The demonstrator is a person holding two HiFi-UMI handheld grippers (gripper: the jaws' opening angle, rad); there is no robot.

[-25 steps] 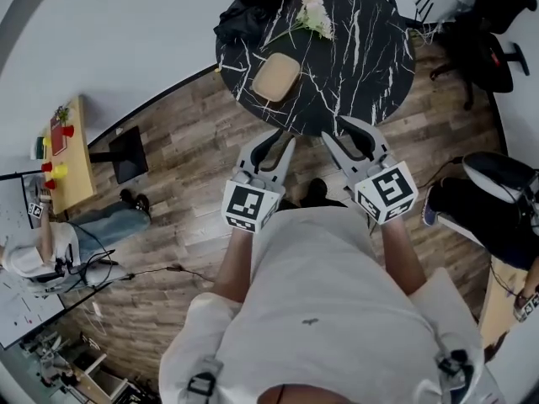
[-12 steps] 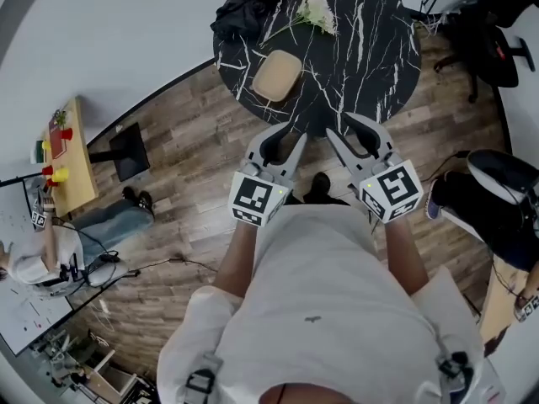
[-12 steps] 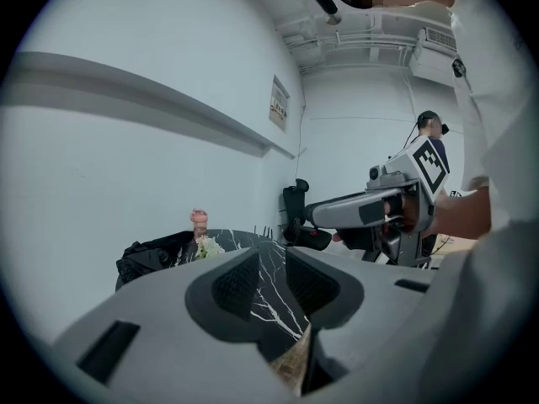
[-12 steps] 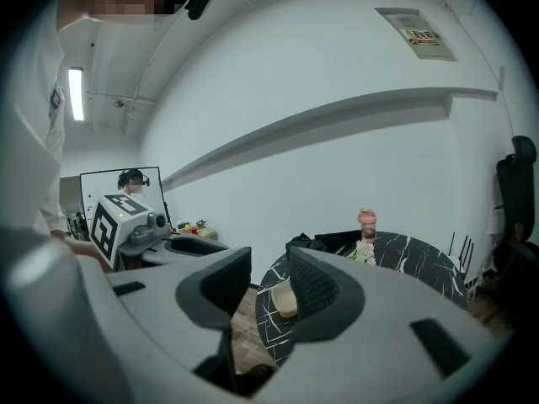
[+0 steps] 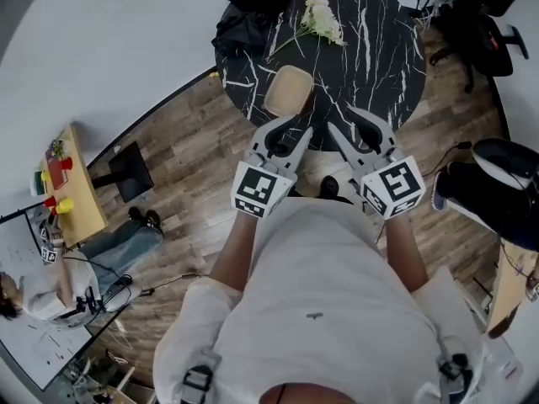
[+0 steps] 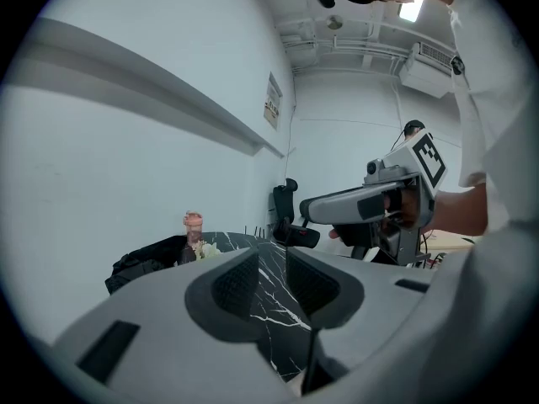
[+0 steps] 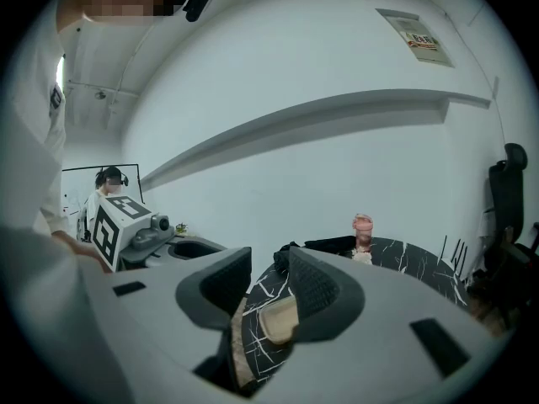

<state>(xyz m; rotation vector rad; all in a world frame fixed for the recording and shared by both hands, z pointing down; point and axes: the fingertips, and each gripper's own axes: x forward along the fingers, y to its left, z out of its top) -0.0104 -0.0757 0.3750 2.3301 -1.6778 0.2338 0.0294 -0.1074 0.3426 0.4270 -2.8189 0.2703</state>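
Left claw, right claw gape near marble table.

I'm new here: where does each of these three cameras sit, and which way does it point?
Head view: on the person's head, looking steeply down at the round black table; white shirt, forearms, left gripper and right gripper show.
Left gripper view: on the left gripper, along its open fingers toward the table; right gripper shows at right.
Right gripper view: on the right gripper, along its open fingers toward the tan board; left gripper shows at left.
Both gripper views share the pink-lidded bottle.
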